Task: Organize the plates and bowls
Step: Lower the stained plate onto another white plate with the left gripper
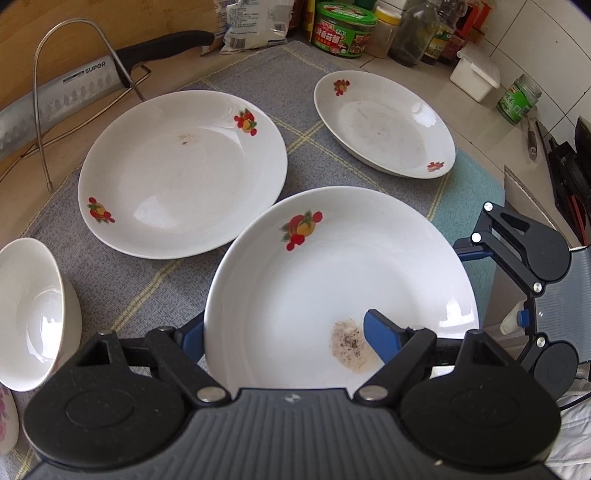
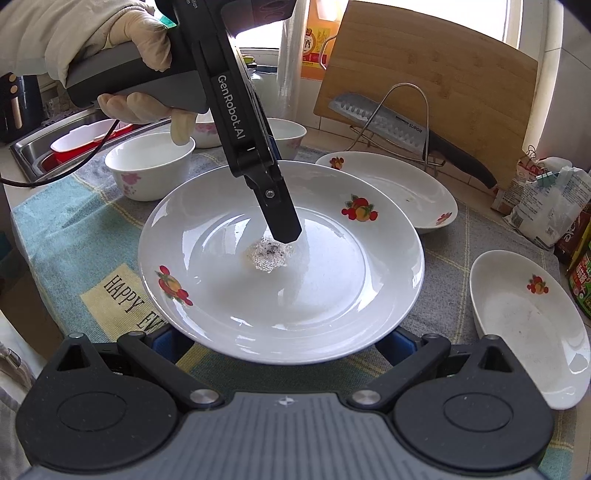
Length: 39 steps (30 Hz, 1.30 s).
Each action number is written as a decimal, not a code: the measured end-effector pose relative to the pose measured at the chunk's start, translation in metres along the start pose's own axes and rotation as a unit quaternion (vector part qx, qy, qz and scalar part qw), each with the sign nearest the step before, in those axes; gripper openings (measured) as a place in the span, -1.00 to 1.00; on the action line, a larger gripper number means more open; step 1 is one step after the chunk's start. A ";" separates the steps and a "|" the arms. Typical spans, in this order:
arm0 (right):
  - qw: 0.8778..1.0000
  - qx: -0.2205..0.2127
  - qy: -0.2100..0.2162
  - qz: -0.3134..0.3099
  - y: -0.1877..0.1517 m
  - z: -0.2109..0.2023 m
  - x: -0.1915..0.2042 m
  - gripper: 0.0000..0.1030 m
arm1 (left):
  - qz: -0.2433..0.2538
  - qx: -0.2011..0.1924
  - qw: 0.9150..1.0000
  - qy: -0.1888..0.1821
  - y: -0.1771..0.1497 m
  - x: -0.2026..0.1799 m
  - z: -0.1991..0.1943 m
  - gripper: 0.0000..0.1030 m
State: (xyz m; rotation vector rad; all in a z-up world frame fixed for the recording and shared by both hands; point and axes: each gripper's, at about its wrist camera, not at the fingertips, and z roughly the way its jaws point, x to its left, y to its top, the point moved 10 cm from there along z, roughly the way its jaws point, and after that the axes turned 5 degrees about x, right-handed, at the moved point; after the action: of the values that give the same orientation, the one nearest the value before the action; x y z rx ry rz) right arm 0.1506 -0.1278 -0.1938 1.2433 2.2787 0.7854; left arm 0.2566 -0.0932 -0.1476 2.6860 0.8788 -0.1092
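A white plate with fruit prints (image 1: pixel 332 266) (image 2: pixel 258 295) has a dirty wet spot (image 2: pixel 269 254) at its middle. My left gripper (image 1: pixel 286 338) is shut on it. One blue pad (image 1: pixel 380 339) lies inside the plate by the spot, and the other pad (image 1: pixel 192 336) is behind the plate's left rim. In the right wrist view, a gloved hand (image 2: pixel 147 40) holds this gripper, and its upper finger (image 2: pixel 282 218) presses on the plate's middle. My right gripper (image 2: pixel 280 343) (image 1: pixel 491 284) is open, with its fingertips hidden under the plate's near rim.
Two more fruit-print plates (image 1: pixel 181 173) (image 1: pixel 384 122) lie on the checked cloth (image 1: pixel 147 288). White bowls (image 1: pixel 33 314) (image 2: pixel 147 162) (image 2: pixel 284 136) stand beside them. A wire rack (image 2: pixel 406 122), knife (image 2: pixel 388 125) and cutting board (image 2: pixel 443 74) are at the back. There are jars (image 1: pixel 343 29) and a sink (image 2: pixel 55 147).
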 end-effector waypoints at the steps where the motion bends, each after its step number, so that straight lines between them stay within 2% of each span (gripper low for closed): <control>1: 1.000 -0.001 0.000 0.000 -0.001 -0.001 -0.003 1.00 | -0.001 -0.001 1.000 0.000 0.002 -0.001 0.000 0.65; 16: 1.000 -0.006 -0.027 -0.003 -0.010 -0.023 -0.064 1.00 | 0.014 -0.017 1.000 0.004 0.068 -0.032 0.014 0.65; 30: 0.998 -0.005 -0.058 0.027 -0.030 -0.041 -0.126 1.00 | 0.044 -0.023 0.999 -0.003 0.131 -0.061 0.035 0.65; 39: 0.996 0.003 -0.078 0.047 -0.043 -0.045 -0.152 1.00 | 0.066 -0.024 0.998 -0.011 0.157 -0.077 0.049 0.65</control>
State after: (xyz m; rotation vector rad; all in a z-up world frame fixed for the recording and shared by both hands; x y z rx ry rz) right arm 0.1741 -0.2889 -0.1730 1.3722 2.1135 0.6888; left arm 0.2876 -0.2714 -0.1388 2.6834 0.6878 -0.0866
